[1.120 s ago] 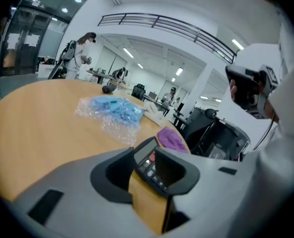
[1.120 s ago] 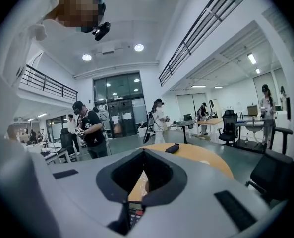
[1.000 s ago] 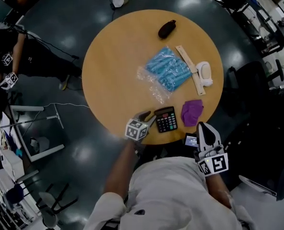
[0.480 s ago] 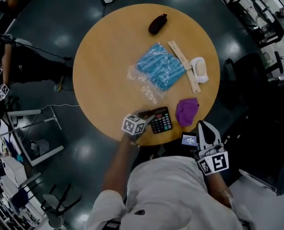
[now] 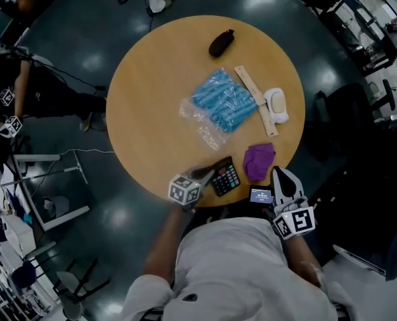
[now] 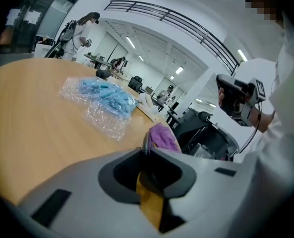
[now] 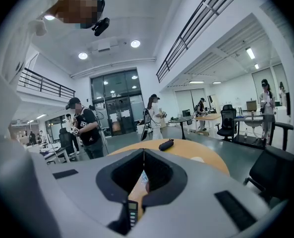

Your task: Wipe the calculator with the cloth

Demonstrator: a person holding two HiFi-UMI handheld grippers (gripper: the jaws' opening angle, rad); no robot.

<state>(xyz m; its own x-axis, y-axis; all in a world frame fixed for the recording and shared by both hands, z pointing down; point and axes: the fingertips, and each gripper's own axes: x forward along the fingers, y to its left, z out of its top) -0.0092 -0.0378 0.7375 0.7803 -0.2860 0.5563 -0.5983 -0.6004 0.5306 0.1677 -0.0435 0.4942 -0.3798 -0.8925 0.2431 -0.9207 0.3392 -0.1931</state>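
Observation:
The black calculator (image 5: 226, 176) lies askew near the front edge of the round wooden table (image 5: 151, 112). My left gripper (image 5: 208, 173) is at its left edge; the jaws have just been closing and now pinch a thin dark edge, which shows at the tips of the left gripper (image 6: 147, 150). The purple cloth (image 5: 258, 160) lies crumpled just right of the calculator, untouched, and the cloth (image 6: 162, 135) shows beyond the left jaws. My right gripper (image 5: 280, 174) hovers at the table's front edge below the cloth. The right gripper (image 7: 144, 157) is shut and holds nothing.
A clear bag of blue items (image 5: 225, 101) lies at mid-table, with a wooden strip (image 5: 255, 99) and a white object (image 5: 276, 103) to its right. A black case (image 5: 221, 43) sits at the far edge. People stand on the dark floor at left.
The left jaws opened wide beside the calculator, then closed on its left edge, and the calculator has turned slightly. The right gripper has edged toward the table's edge.

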